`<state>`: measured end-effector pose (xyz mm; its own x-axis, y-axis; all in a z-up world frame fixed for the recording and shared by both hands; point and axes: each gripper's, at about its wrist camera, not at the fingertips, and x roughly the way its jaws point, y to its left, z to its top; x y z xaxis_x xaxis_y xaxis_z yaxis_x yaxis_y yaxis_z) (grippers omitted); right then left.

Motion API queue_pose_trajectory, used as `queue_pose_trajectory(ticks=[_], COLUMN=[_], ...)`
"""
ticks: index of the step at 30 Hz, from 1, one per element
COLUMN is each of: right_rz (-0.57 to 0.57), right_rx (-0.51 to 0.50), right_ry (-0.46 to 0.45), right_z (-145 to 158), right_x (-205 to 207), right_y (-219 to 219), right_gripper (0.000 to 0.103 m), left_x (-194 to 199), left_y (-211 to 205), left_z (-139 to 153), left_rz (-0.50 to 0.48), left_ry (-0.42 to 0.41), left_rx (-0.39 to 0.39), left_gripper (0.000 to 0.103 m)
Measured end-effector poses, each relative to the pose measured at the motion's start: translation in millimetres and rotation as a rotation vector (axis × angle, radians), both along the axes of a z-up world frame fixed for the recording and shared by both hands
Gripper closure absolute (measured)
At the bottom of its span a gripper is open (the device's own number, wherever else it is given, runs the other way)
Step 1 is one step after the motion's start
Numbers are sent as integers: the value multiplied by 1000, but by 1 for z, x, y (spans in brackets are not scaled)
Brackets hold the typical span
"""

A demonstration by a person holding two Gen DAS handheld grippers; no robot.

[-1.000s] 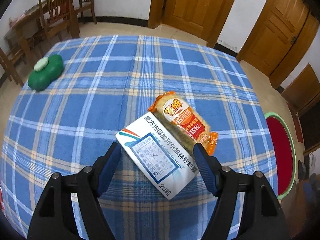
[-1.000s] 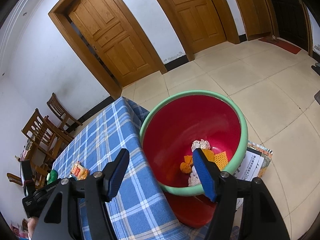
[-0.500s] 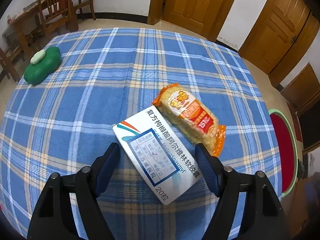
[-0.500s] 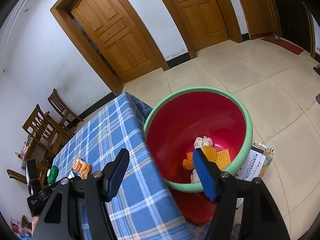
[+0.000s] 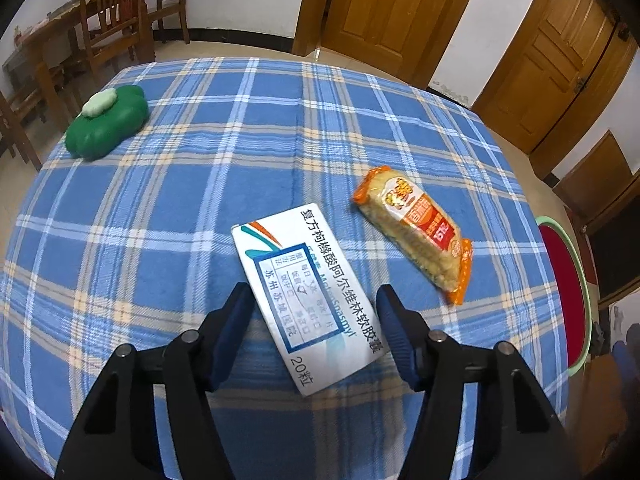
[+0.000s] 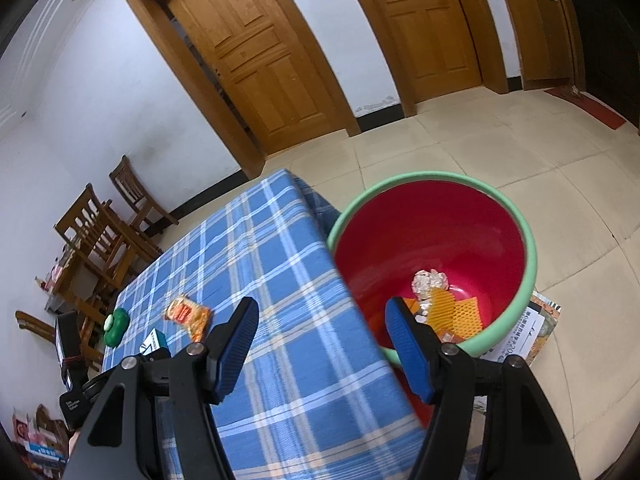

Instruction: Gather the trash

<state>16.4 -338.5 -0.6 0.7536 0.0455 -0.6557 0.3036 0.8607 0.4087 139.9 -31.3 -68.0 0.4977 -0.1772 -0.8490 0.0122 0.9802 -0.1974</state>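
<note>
A white medicine box [image 5: 308, 292] with blue print lies flat on the blue plaid tablecloth [image 5: 224, 168]. My left gripper [image 5: 314, 300] is open, its blue fingers on either side of the box's near end. An orange snack packet [image 5: 416, 232] lies to the right of the box. The red bin with a green rim [image 6: 432, 256] stands on the floor beside the table and holds crumpled paper and orange wrappers. My right gripper [image 6: 322, 316] is open and empty, high above the table edge next to the bin. The box [image 6: 154, 340] and the packet [image 6: 188, 314] also show in the right wrist view.
A green clover-shaped container with a white lid [image 5: 106, 120] sits at the table's far left. Wooden chairs [image 5: 116, 12] stand beyond the table. Wooden doors [image 6: 256, 60] line the wall. Printed papers [image 6: 524, 332] lie on the floor by the bin. The bin's rim [image 5: 576, 264] shows off the table's right edge.
My left gripper has lowered and its fingers have narrowed around the box's near end. My right gripper has drifted left from over the bin to over the table edge.
</note>
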Motion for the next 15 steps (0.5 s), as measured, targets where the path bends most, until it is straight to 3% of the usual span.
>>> queue_pose_trajectory(ticks=[15], right_rz=[167], right_rx=[-48], right_ry=[41], right_z=[0], right_x=[44], right_y=[62], right_gripper=[33], left_x=[-17], left_y=[40], left_z=[16], left_rz=[24], left_ry=[-88], left_rx=[29], left_gripper=[44])
